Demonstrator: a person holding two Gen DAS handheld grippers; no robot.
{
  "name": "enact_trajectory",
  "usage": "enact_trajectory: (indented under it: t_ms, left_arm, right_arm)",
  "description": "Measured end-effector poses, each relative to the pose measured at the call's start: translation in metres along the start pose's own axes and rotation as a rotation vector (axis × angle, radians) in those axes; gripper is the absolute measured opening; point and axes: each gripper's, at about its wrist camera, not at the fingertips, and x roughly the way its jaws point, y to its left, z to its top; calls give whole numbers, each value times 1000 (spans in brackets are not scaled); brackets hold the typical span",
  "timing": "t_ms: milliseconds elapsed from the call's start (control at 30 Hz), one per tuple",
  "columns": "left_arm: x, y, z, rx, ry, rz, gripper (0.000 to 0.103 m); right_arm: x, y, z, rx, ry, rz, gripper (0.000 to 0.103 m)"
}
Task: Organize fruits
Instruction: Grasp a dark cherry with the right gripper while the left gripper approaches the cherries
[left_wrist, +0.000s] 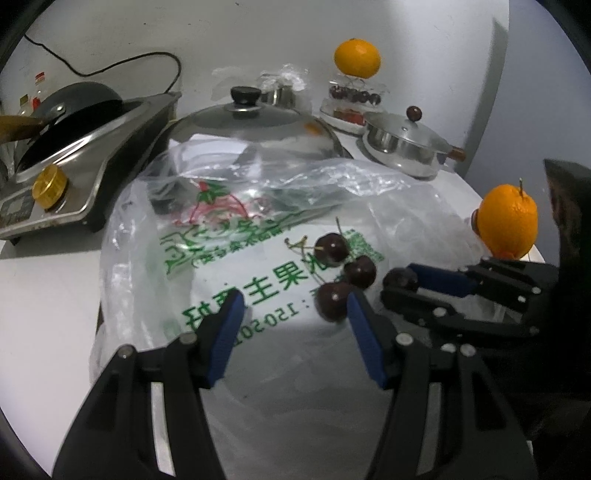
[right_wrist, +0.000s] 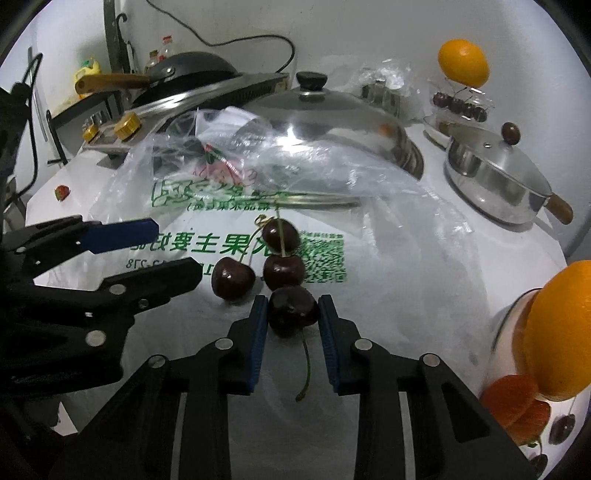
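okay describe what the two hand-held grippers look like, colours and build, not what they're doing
Both match. The left hand-held gripper and right hand-held gripper have matte black, plastic-looking linkage frames with slotted cut-outs and round silver pivot pins. Each has two flat, straight fingers faced with ribbed blue pads. No cables, printed markings or sleeves are visible.

- A clear plastic bag (right_wrist: 258, 206) printed in green lies flat on the white surface (left_wrist: 44, 295); in the right wrist view its large characters include "主果", the rest of the line partly hidden or creased.
- Below that line, a row of green digits ends in "278"; in the left wrist view the same print appears upside down, with "150501" legible.
- A green QR code (right_wrist: 325, 262) sits on the bag beside the characters.
- Green brush-style lettering above is unreadable.
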Motion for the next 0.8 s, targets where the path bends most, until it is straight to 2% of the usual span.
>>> enact_trajectory:
  t_ms: [467, 567, 800]
  left_arm:
    - [24, -31, 5, 91, 69, 9, 58]
    - [31, -33, 6, 99, 88, 18, 50]
    - [39, -31, 8, 105, 99, 23, 39]
  right_arm:
    - [-23, -28, -4, 50, -55, 11, 29]
    - [-27, -29, -4, 50, -67, 15, 29]
    - [-36, -30, -2, 50, -88, 12, 29]
